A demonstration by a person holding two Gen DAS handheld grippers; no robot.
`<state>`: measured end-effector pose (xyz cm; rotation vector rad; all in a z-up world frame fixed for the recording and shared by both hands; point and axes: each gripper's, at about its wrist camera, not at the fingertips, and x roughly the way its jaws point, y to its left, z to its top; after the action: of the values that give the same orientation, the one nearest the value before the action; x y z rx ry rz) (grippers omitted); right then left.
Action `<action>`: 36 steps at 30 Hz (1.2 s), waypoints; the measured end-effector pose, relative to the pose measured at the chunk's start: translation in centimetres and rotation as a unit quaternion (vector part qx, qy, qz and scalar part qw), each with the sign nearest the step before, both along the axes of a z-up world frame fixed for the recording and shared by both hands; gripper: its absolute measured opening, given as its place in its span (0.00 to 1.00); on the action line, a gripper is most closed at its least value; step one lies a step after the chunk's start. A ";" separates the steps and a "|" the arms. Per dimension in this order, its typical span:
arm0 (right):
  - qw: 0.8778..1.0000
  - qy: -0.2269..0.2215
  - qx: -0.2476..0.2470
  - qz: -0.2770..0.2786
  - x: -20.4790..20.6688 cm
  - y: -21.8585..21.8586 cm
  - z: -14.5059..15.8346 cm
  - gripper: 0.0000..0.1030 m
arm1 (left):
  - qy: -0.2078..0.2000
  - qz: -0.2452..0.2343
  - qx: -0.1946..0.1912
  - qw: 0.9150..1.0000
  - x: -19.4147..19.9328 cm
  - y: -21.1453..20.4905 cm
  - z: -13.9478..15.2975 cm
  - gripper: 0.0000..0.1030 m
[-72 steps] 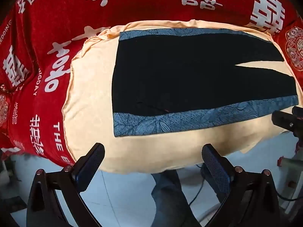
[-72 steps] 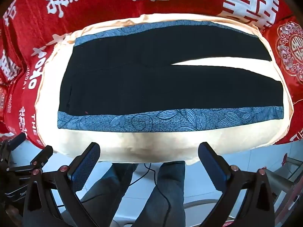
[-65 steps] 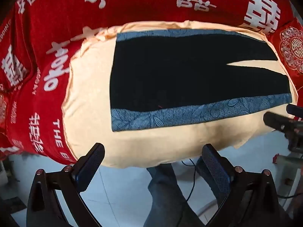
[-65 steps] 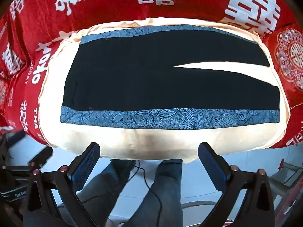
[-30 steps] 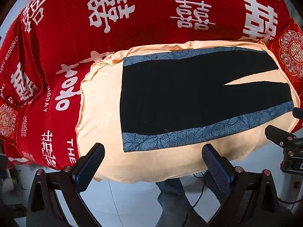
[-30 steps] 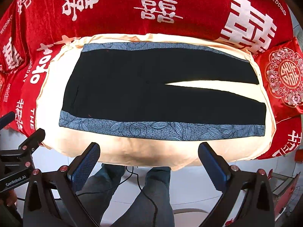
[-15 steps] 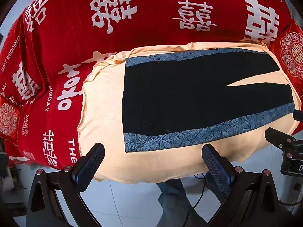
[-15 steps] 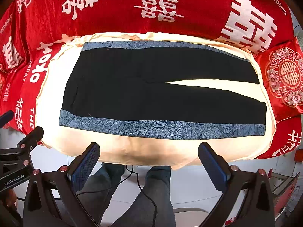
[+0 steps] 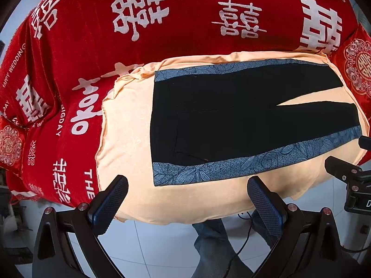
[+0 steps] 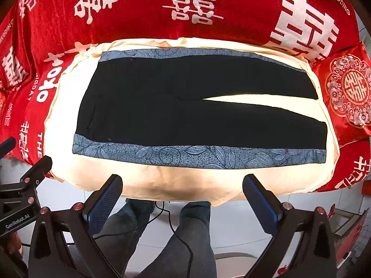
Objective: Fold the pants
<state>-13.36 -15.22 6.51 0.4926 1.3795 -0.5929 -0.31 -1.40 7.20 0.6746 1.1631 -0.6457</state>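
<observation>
Black pants with blue leaf-patterned side stripes lie flat and spread out on a cream cloth, waistband to the left, legs to the right. They also show in the right wrist view. My left gripper is open and empty, held back from the cloth's near edge, below the waistband end. My right gripper is open and empty, held back from the near edge at the middle of the pants. Neither touches the pants.
The cream cloth covers a sofa draped in red fabric with white characters. A red embroidered cushion sits at the right end. White tiled floor, the person's legs and a cable lie below.
Both grippers have drawn back and risen a little, so the pants look smaller and more of the red sofa back shows. The pants have not moved. Both grippers stayed open.
</observation>
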 end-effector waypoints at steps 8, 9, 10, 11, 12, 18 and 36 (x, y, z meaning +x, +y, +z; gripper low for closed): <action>1.000 -0.001 0.000 -0.001 -0.1 0.0 0.0 1.00 | 0.000 0.000 0.000 1.000 -0.1 0.0 0.0 1.00; 1.000 -0.001 0.001 -0.001 -0.1 0.0 0.0 1.00 | 0.000 0.000 0.000 1.000 -0.1 0.0 0.0 1.00; 1.000 -0.003 0.002 -0.001 -0.1 0.0 0.0 1.00 | 0.000 0.000 0.000 1.000 0.0 0.0 0.0 1.00; 1.000 -0.003 0.002 0.000 -0.1 0.0 0.0 1.00 | 0.000 0.000 0.000 1.000 -0.1 0.0 0.0 1.00; 1.000 -0.003 0.002 -0.001 -0.1 0.0 0.0 1.00 | -0.001 0.000 0.000 1.000 -0.1 0.0 0.0 1.00; 1.000 -0.005 0.005 -0.001 0.0 0.0 0.0 1.00 | -0.004 0.000 0.001 1.000 0.0 -0.1 0.2 1.00; 0.999 -0.018 0.030 0.025 -2.1 -2.9 -0.4 1.00 | 0.024 0.075 0.018 0.997 -2.1 -1.7 -0.6 1.00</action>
<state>-15.50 -18.14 6.10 0.5136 1.3742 -0.5003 -2.38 -3.09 6.62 0.5986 1.2605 -0.5179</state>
